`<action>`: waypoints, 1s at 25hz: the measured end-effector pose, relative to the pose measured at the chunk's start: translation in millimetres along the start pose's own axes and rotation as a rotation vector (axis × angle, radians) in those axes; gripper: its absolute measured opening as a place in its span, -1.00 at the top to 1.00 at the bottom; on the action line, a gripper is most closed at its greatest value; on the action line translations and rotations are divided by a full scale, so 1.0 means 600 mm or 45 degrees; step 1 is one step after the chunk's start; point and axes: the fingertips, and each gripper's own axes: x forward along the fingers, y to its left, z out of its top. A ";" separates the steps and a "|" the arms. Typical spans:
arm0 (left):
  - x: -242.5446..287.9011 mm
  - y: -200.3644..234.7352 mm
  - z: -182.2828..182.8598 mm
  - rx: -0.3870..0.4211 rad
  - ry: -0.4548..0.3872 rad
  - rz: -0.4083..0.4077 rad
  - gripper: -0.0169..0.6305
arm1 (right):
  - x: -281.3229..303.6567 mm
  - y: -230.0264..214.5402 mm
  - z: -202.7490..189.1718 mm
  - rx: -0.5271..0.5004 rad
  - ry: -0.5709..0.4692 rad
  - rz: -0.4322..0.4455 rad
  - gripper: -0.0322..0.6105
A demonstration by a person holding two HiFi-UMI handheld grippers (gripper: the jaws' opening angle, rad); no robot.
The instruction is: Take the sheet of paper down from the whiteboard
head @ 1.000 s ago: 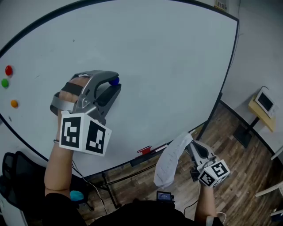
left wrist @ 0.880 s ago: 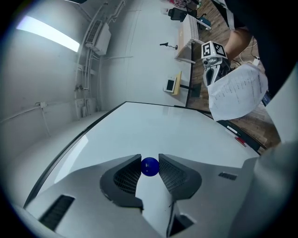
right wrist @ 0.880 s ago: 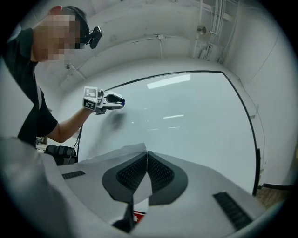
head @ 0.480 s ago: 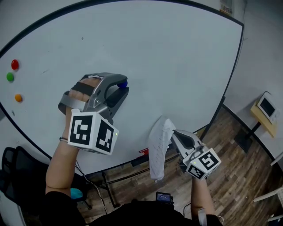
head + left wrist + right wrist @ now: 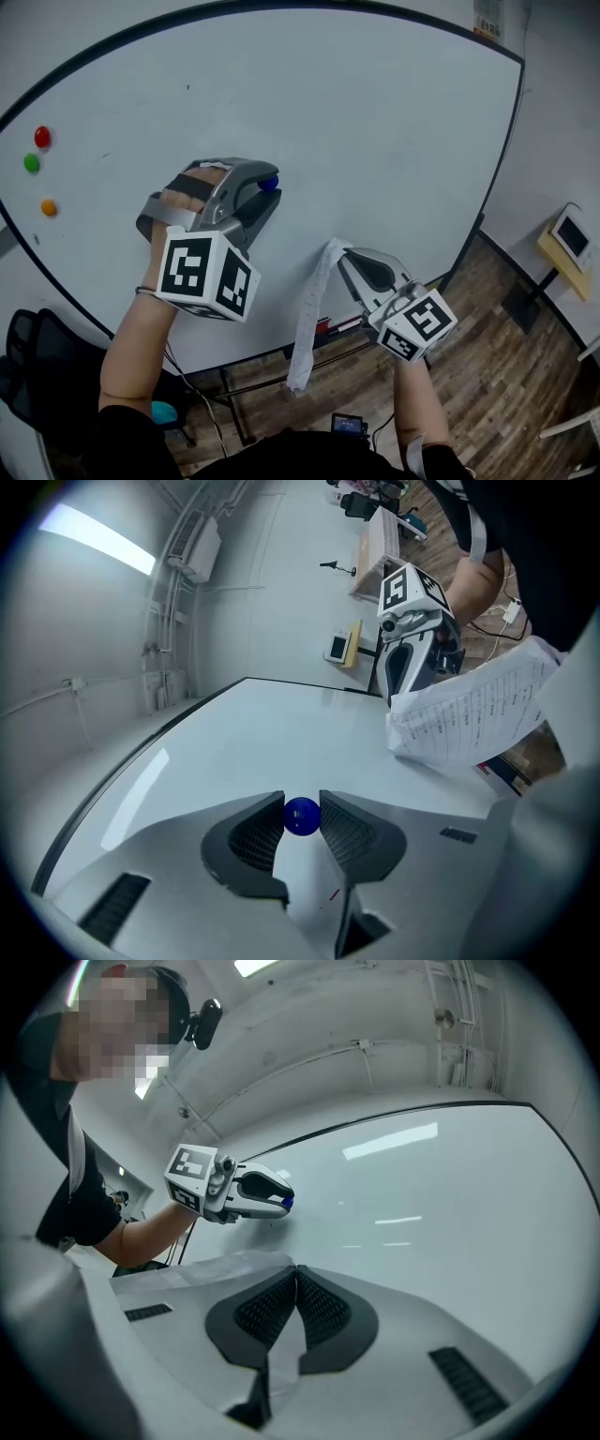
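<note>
Paper (image 5: 305, 319) is hanging off the whiteboard (image 5: 394, 112), pinched at its top end in my right gripper (image 5: 341, 253), whose jaws are pressing fully together on it. Its long axis is running down past the whiteboard's lower edge. My left gripper (image 5: 265, 190) is clasping the blue magnet (image 5: 270, 184) close to the whiteboard's face. I judge the right hand only needs to draw away from the whiteboard.

Glossy smooth whiteboard (image 5: 375, 112), thin matt paper sheet (image 5: 307, 314), shiny blue magnet (image 5: 301, 816), wood-grain floor (image 5: 506, 394)
</note>
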 end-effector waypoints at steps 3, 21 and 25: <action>0.013 -0.002 -0.012 0.002 0.030 -0.016 0.55 | 0.027 -0.004 0.006 -0.019 0.000 0.001 0.84; 0.036 -0.007 -0.034 0.023 0.140 -0.029 0.55 | 0.098 0.028 0.023 -0.075 -0.033 0.037 0.84; 0.038 -0.007 -0.035 0.028 0.157 -0.018 0.55 | 0.099 0.032 0.023 -0.075 -0.034 0.042 0.84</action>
